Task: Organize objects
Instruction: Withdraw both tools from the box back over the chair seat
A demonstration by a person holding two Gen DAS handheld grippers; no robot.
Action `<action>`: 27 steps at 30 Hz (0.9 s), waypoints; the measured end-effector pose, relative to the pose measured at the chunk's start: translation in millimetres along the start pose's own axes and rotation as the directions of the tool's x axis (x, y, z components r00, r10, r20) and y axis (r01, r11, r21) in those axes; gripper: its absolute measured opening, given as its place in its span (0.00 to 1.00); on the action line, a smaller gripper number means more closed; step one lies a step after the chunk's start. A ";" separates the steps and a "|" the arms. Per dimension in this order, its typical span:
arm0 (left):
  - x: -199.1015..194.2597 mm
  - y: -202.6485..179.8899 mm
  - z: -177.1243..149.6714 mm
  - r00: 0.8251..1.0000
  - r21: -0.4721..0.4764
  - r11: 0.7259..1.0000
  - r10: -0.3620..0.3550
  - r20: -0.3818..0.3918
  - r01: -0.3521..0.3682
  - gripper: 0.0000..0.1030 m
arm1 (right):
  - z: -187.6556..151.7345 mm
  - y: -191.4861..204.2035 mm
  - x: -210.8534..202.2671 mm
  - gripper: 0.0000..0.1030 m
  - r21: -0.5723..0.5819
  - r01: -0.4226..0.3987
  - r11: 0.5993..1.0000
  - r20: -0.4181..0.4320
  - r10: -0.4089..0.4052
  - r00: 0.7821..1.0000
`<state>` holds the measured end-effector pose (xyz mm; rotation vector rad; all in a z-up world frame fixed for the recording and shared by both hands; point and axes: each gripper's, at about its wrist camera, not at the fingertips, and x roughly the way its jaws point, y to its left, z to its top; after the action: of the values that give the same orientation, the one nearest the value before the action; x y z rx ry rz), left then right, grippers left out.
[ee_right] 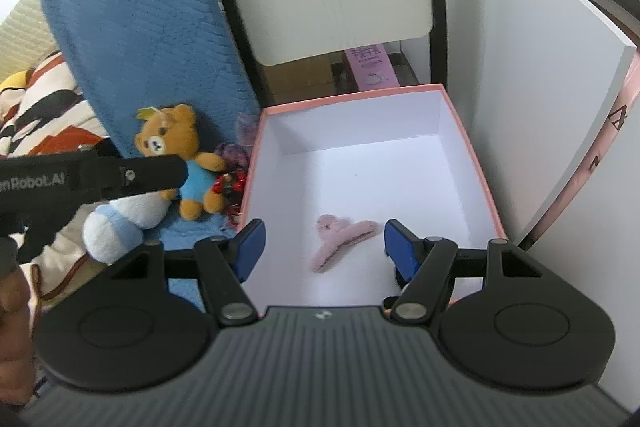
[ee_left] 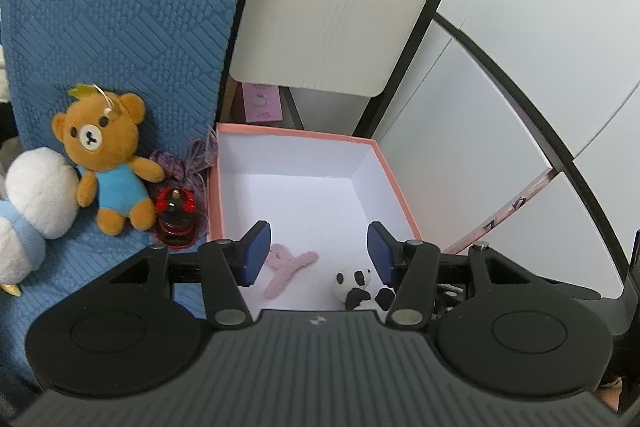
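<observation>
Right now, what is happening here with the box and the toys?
A person holds a gripper in each hand above an open pink box. Both the left gripper and the right gripper are open and hold nothing. Inside the box lie a pink hair clip and a small panda toy. Beside the box, on the blue cushion, a brown teddy bear, a red bottle, a purple item and a white and blue plush are not yet in it.
</observation>
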<state>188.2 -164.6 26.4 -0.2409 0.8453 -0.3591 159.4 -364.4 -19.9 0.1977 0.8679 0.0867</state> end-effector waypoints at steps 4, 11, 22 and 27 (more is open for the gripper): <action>-21.0 6.5 -6.2 0.999 0.004 1.000 0.019 0.032 -0.019 0.58 | -8.4 13.1 -13.6 0.66 -0.011 -0.006 1.000 0.015 0.006 1.000; -53.2 25.7 -24.0 0.997 -0.024 1.000 0.016 0.078 -0.014 0.58 | -29.9 33.2 -37.2 0.66 -0.039 0.013 0.999 0.075 -0.010 0.997; -98.7 62.0 -57.3 0.989 -0.036 0.999 0.032 0.147 -0.028 0.58 | -64.5 69.3 -54.7 0.66 -0.074 0.014 0.997 0.107 -0.006 0.994; -113.0 80.3 -72.7 0.986 -0.052 0.998 0.043 0.162 -0.035 0.58 | -80.4 89.3 -55.1 0.66 -0.080 -0.006 0.997 0.107 0.015 0.994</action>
<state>80.9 -50.5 29.1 -0.2946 0.6971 -0.2779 62.8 -274.6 -10.8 0.1313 0.7552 0.1191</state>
